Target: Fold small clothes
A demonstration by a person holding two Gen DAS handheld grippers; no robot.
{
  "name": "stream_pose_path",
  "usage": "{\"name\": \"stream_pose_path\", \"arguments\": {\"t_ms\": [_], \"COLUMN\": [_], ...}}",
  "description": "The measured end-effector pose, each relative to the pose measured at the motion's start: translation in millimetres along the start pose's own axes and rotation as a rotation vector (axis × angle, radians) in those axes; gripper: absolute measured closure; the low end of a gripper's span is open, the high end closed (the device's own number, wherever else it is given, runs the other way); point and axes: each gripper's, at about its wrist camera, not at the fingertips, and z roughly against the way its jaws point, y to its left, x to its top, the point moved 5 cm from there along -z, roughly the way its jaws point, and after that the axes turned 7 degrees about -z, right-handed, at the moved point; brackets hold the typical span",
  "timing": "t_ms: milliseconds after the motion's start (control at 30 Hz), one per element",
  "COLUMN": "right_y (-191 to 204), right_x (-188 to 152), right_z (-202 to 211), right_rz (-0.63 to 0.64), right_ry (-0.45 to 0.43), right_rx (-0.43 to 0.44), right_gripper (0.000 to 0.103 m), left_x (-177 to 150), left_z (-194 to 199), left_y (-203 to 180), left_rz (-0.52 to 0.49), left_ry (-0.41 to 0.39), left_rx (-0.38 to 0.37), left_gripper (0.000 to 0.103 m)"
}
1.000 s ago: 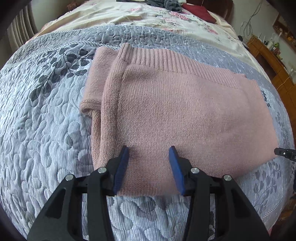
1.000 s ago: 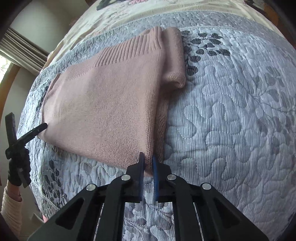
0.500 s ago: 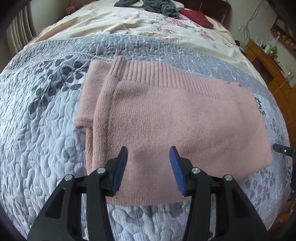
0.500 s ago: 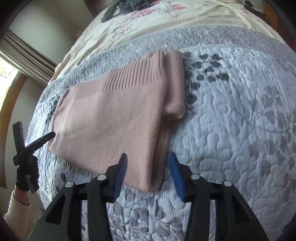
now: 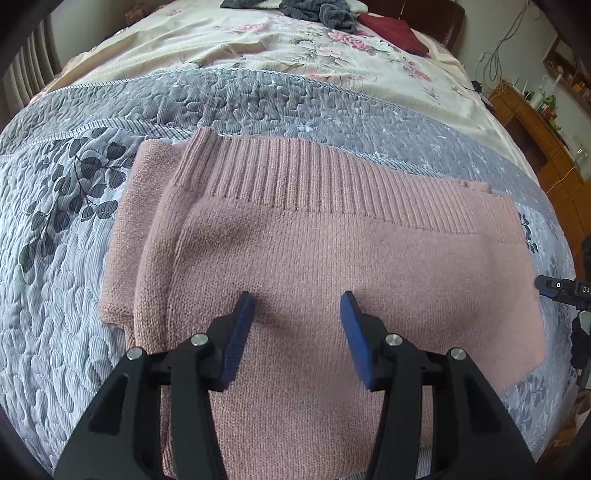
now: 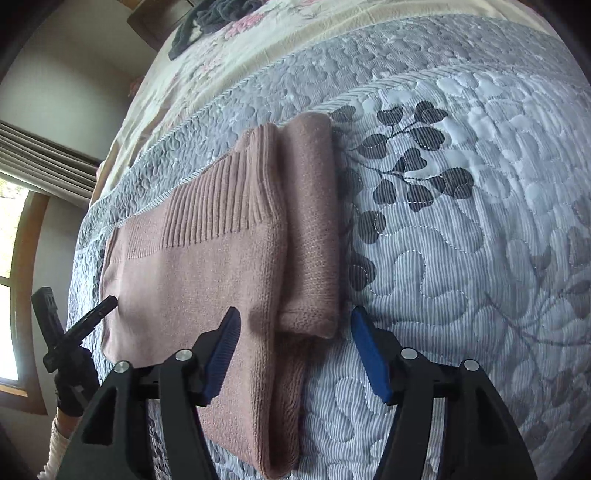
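The left hand-held gripper point(image 5: 297, 310) hangs over the near half of the folded pink sweater point(image 5: 332, 258), its blue ribbed pads spread wide and holding nothing. The right hand-held gripper point(image 6: 293, 325) also stands open and empty, its pads straddling the sweater's folded side edge where a tucked sleeve point(image 6: 314, 240) lies as a narrow rolled band along the outside. The sweater is a soft, fine knit with a fuzzy surface, folded into a broad rectangle; a band of thick vertical ribbing point(image 5: 332, 184) runs along its far edge, and the layered edges on the sleeve side stack into a rounded, thick fold. It lies flat on a grey quilted bedspread point(image 6: 461, 277), stitched in pebble-like curves with fine stripes and printed dark leaf sprays, near the bed's close edge. Past the sleeve side the quilt stretches bare and wide toward the bed's side edge. Beyond the ribbing, a darker grey quilted strip gives way to a cream floral cover point(image 5: 258, 48), with a heap of dark clothes point(image 5: 317, 11) and a dark red cushion point(image 5: 395, 33) at the far end of the bed. In the right wrist view the left tool's black body is held in a dark-gloved hand point(image 6: 72, 384) beside the bed.
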Motion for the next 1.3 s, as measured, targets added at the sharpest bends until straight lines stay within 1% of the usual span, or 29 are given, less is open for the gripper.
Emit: {"name": "stream_pose_path", "arguments": {"t_ms": [133, 167, 200, 233, 267, 333, 367, 400, 467, 867, 967, 1033, 1067, 1133, 1167, 1300], "right_y": [2, 2, 4, 4, 5, 4, 5, 3, 2, -9, -9, -5, 0, 16, 26, 84], "right_x": [2, 4, 6, 7, 8, 11, 12, 13, 12, 6, 6, 6, 7, 10, 11, 14], "right_z": [-9, -10, -12, -14, -16, -18, -20, -21, -21, -22, -21, -19, -17, -7, -1, 20], "right_rz": [0.002, 0.002, 0.001, -0.005, -0.012, -0.028, -0.037, -0.041, -0.038, -0.072, -0.084, -0.093, -0.091, -0.049, -0.030, 0.085], "right_ry": [-0.005, -0.008, -0.008, -0.006, -0.005, 0.001, 0.006, 0.004, -0.004, -0.019, -0.019, -0.013, -0.006, -0.017, -0.021, -0.033], "right_rx": [0.025, 0.032, 0.041, 0.045, 0.049, 0.075, 0.089, 0.095, 0.095, 0.107, 0.101, 0.088, 0.080, 0.067, 0.077, 0.103], "right_gripper": [0.039, 0.041, 0.046, 0.048, 0.052, 0.063, 0.070, 0.073, 0.075, 0.077, 0.078, 0.080, 0.082, 0.083, 0.083, 0.083], "left_x": [0, 0, 1, 0, 0, 0, 0, 0, -1, -2, -3, -3, -2, -2, -3, -5], "left_z": [-4, -5, -6, -7, -7, -8, -8, -8, -8, -10, -10, -8, -6, -1, 2, 16], "left_y": [3, 4, 5, 6, 6, 6, 5, 5, 6, 6, 7, 7, 7, 8, 8, 12], "left_rz": [0.000, 0.006, 0.012, 0.017, 0.019, 0.015, 0.010, 0.005, 0.002, -0.005, -0.004, 0.002, 0.008, 0.015, 0.017, 0.031], "left_ry": [0.000, -0.001, -0.001, -0.001, -0.002, -0.003, -0.003, -0.003, -0.005, -0.016, -0.018, -0.016, -0.013, -0.008, -0.009, -0.024], "left_rx": [-0.016, -0.023, -0.028, -0.032, -0.034, -0.034, -0.033, -0.033, -0.038, -0.044, -0.048, -0.054, -0.059, -0.069, -0.075, -0.104], "left_gripper": [0.053, 0.053, 0.053, 0.053, 0.053, 0.053, 0.053, 0.053, 0.052, 0.052, 0.052, 0.052, 0.052, 0.052, 0.052, 0.052]}}
